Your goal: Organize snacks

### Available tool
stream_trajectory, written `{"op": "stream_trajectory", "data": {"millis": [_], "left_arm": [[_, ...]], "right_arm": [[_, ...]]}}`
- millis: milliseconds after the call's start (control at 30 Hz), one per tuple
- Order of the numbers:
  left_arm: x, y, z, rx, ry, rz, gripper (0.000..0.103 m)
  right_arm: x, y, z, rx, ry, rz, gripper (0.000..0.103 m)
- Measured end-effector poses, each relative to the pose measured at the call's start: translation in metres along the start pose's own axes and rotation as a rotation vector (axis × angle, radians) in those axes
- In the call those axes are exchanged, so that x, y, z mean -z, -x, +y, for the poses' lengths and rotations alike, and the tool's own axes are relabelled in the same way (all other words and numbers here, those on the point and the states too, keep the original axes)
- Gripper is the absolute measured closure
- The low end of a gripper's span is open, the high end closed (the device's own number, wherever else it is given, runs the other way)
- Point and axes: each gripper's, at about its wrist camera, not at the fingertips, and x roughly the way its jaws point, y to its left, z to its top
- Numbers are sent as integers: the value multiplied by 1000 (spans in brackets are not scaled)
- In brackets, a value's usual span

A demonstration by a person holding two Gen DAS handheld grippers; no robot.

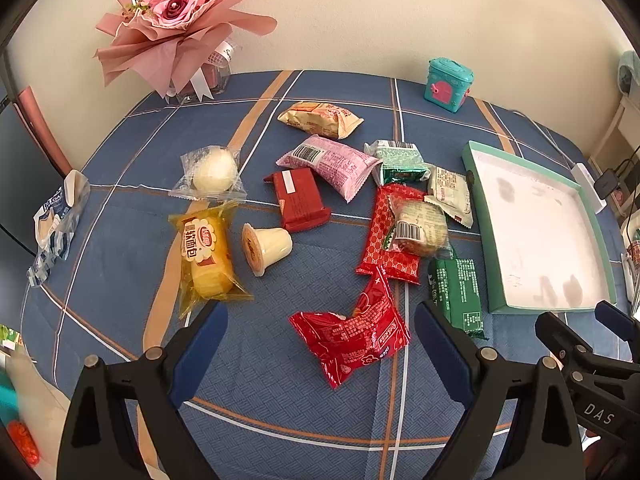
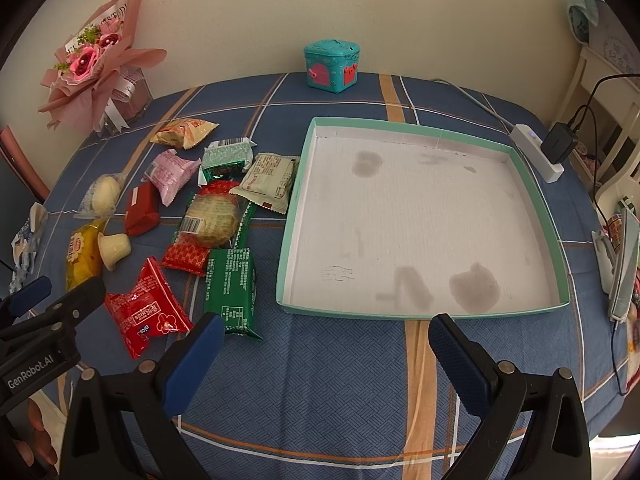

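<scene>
Red snack packet [image 1: 352,334] between the spread left tool [image 1: 320,344] fingers.

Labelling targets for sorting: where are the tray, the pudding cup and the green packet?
tray [image 2: 538,200], right wrist view, right rim.
pudding cup [image 1: 274,242], left wrist view, side wall.
green packet [image 2: 231,288], right wrist view, middle.

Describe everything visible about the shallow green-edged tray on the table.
The tray is a shallow, square box lid, apparently cardboard, with teal walls and a white floor marked by grey stains and faint pen scribbles. It lies flat and open on the blue plaid tablecloth, holding no snacks. A pale snack packet touches or nearly touches its left wall.
</scene>
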Motion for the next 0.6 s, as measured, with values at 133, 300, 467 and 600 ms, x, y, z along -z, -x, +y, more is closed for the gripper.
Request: {"op": "stream_trajectory", "data": {"millis": [133,300,467,600], "left_arm": [[0,-1,0,1,0,6,8],[0,-3,1,0,5,15,8],[0,-4,2,1,8,22,8],[1,-6,2,3,9,30,8]], "right_arm": [[0,0,0,1,1,0,0],[0,0,1,1,1,0,0],[0,-1,1,2,3,2,0],[0,-1,1,4,6,4,0]]}}
